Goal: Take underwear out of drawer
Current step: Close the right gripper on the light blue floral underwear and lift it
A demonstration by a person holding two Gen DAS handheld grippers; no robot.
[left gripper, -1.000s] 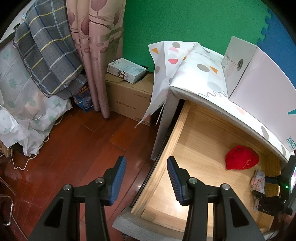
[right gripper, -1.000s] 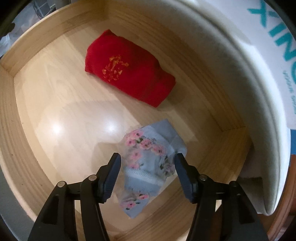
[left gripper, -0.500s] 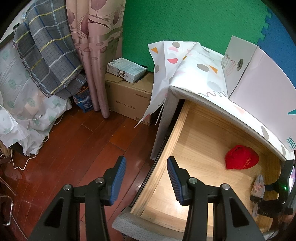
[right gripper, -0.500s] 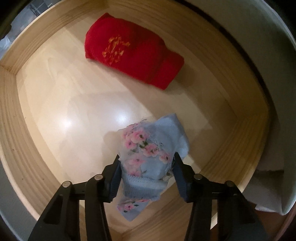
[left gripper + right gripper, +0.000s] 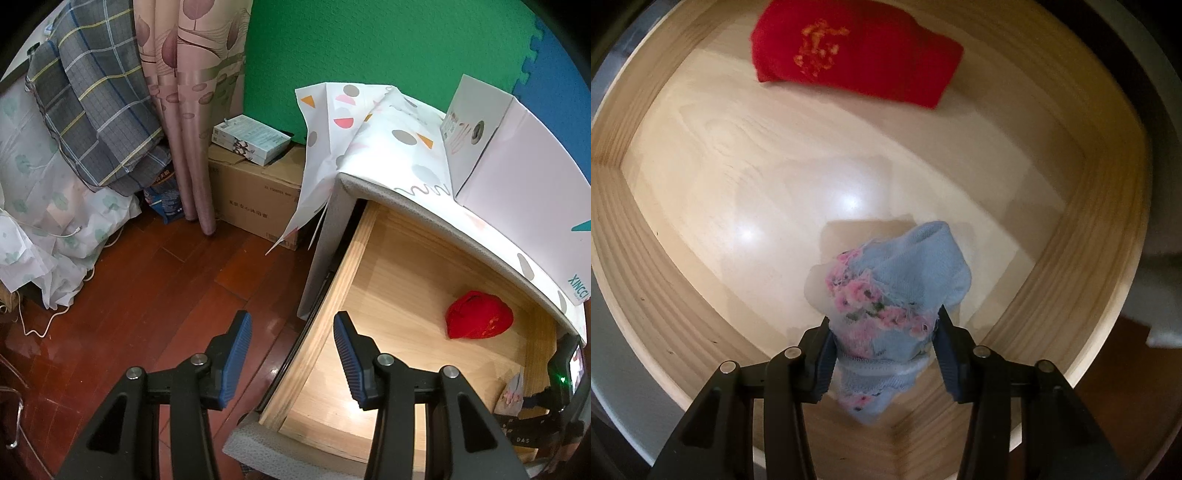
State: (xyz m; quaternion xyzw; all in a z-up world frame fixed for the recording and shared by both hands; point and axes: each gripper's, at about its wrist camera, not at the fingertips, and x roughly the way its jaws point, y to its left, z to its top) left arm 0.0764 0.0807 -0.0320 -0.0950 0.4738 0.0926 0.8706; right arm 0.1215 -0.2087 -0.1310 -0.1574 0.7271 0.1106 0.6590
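Beside a green wall and a pink curtain (image 5: 184,110), a white nightstand (image 5: 369,206) stands with its wooden drawer (image 5: 665,302) pulled fully out over a dark red floor (image 5: 147,295). A large white box (image 5: 517,166) sits on the nightstand's patterned cover, and a cardboard carton (image 5: 251,199) rests on the floor next to it. Inside the drawer, a folded red cloth (image 5: 857,62) lies near the back, well apart from the item being removed. That item, light blue floral underwear (image 5: 897,295), is bunched between the fingers of the right gripper (image 5: 884,354), which is closed on the fabric near its waistband; the garment's long axis runs straight ahead from the gripper, its far end reaching forward over the drawer's bottom panel, while a loose flap hangs below the jaws near the front corner. Whether any fabric touches the wood cannot be told. The left gripper (image 5: 291,354) hangs outside the drawer above its left front corner, jaws wide and holding nothing, far from the garment. The right hand alone has the piece, and the lift appears under way; clearing the drawer's front wall, just under the dangling flap, looks like what remains.
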